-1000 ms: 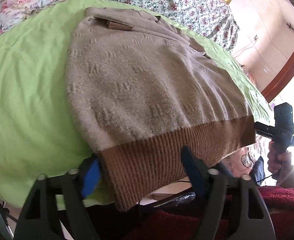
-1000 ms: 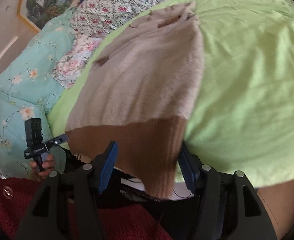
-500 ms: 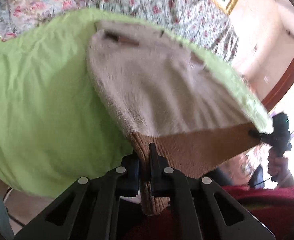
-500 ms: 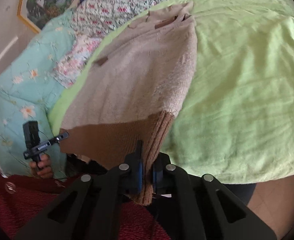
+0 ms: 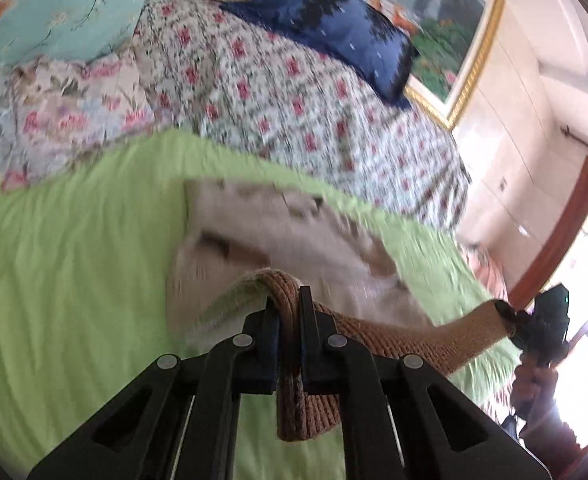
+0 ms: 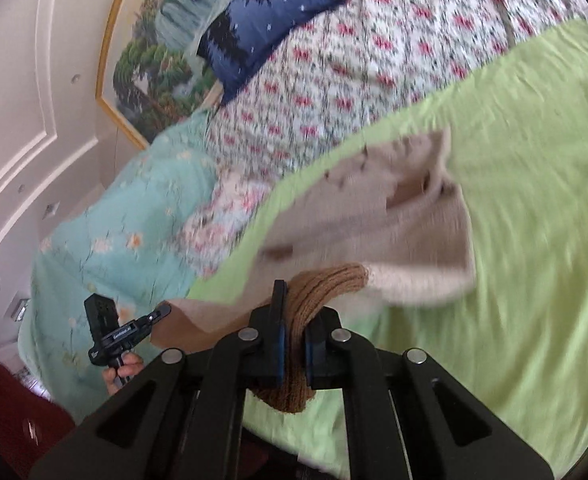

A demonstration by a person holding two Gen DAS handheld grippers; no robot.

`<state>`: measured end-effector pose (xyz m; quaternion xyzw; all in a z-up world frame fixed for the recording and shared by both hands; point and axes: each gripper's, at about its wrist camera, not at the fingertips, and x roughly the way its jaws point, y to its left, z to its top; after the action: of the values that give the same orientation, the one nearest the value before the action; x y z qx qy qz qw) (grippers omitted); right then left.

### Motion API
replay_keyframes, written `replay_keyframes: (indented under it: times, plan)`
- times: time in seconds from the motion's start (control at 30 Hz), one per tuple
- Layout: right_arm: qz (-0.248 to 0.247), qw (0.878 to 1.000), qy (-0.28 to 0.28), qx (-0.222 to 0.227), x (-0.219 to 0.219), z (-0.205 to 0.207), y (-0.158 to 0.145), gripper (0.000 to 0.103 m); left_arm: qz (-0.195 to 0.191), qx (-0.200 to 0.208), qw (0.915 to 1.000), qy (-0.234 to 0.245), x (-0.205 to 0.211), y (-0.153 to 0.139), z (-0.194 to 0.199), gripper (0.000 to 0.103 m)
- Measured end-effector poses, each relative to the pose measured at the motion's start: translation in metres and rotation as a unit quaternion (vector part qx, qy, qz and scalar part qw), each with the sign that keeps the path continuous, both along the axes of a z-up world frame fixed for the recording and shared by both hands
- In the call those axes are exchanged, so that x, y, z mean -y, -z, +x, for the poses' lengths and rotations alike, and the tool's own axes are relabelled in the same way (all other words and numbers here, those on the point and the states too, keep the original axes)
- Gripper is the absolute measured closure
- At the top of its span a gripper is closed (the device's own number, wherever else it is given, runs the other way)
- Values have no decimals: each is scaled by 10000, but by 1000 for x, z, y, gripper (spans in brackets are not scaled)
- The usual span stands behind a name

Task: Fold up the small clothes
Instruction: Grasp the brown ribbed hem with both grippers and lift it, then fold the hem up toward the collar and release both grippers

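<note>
Ribbed brown hem (image 5: 294, 360) lifted off the near bed edge and carried far over the beige knit sweater (image 5: 269, 236), left tool (image 5: 289, 312) and right tool (image 6: 294, 320) each clamped on a hem corner, green sheet (image 5: 73, 280) beneath, sweater blurred.

Beige knit sweater (image 5: 277, 236) – brown ribbed hem (image 6: 318, 292) lifted off the green sheet, collar end lying flat.
</note>
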<state>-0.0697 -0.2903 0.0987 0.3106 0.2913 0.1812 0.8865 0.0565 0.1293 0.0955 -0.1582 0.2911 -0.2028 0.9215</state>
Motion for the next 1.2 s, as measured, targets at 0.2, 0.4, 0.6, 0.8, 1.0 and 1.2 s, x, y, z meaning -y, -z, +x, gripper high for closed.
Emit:
replay_keyframes:
  times: [0.2, 0.4, 0.6, 0.8, 1.0, 1.2]
  plan:
    - [-602, 9964, 603, 11, 14, 100, -13, 95, 231, -16, 9992, -335, 23, -17, 102, 97]
    - [-831, 9919, 931, -255, 27, 191, -1, 95, 334, -411, 9970, -570, 38, -3, 197, 97]
    - [-792, 9900, 1024, -557, 42, 252, 33, 95, 384, -766, 9937, -721, 41, 24, 266, 97]
    - [-889, 9862, 866, -1094, 44, 296, 89, 92, 682, -1384, 9845, -837, 49, 89, 317, 95]
    - [-918, 9812, 920, -1429, 40, 283, 98, 78, 590, -1648, 9832, -521, 55, 105, 286, 68]
    - [-1146, 9907, -356, -646, -27, 234, 70, 64, 748, -1427, 9850, 615, 117, 100, 223, 56]
